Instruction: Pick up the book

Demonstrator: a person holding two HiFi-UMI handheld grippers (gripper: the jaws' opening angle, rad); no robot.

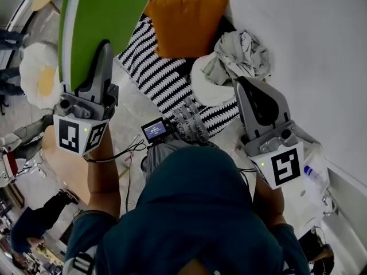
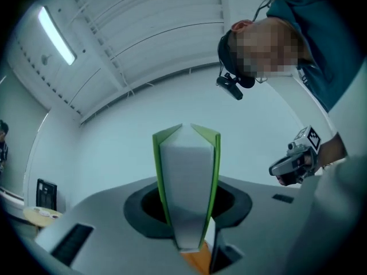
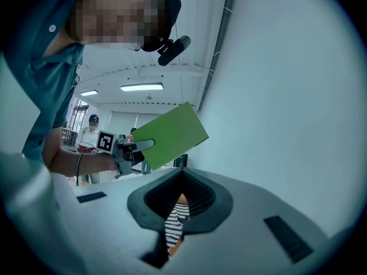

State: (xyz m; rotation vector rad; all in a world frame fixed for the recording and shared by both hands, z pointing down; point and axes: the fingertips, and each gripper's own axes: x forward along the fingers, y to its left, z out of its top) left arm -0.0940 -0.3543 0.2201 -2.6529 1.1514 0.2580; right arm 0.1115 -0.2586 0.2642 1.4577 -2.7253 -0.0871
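Your left gripper (image 1: 102, 59) is clamped on the book (image 1: 97, 10), held raised and edge-on. It has flat, smooth green covers with a white page block between them. Your right gripper (image 1: 248, 90) has its jaws pressed together with nothing in them, near the black-and-white striped blanket (image 1: 160, 76) and the plump orange cushion (image 1: 186, 22).

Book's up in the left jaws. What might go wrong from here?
The left gripper pinches the green book near one edge, with most of it overhanging, so it might pivot or slip. Its covers splay apart in the left gripper view, so it could fan open. The right gripper is empty and shut, giving no support.
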